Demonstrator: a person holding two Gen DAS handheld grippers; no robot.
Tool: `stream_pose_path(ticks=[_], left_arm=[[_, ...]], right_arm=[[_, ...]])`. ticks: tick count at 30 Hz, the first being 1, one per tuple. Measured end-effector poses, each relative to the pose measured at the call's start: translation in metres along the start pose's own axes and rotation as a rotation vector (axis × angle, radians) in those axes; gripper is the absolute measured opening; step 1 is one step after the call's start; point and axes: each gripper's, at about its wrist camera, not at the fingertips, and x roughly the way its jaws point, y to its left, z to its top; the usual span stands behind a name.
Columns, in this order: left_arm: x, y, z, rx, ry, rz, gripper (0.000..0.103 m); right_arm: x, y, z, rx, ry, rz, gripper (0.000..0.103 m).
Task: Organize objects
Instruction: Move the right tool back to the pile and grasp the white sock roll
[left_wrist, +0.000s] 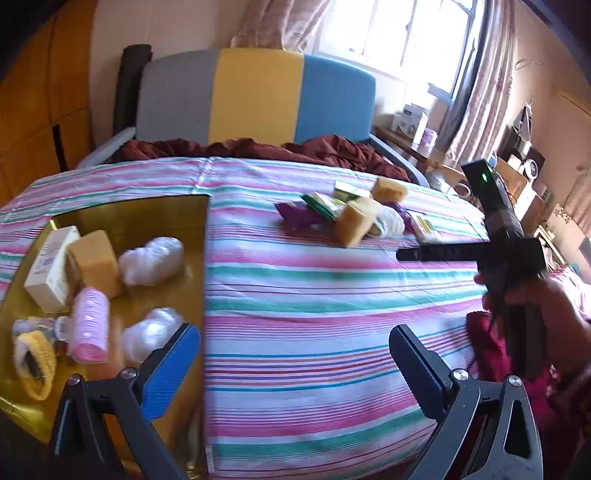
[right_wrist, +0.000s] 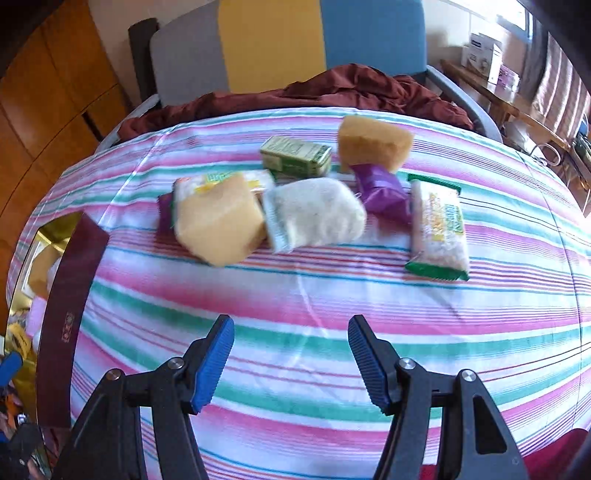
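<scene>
Striped bedsheet fills both views. Only my left camera shows the gold box holding a pink roller; only my right shows the green tin clearly. Left gripper and right gripper both gape wide, empty.

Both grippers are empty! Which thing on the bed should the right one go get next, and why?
Probably ease the right gripper forward to the near sponge. It is open and holds nothing, that sponge lies closest in the pile on the striped sheet, and another sponge already sits in the gold box.
</scene>
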Motion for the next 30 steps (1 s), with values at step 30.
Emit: stream_pose_path(ticks=[30], left_arm=[[0.032, -0.034, 0.009, 0.020, 0.062, -0.039, 0.103]], right_arm=[[0.027, -0.002, 0.023, -0.165, -0.003, -0.053, 0.055]])
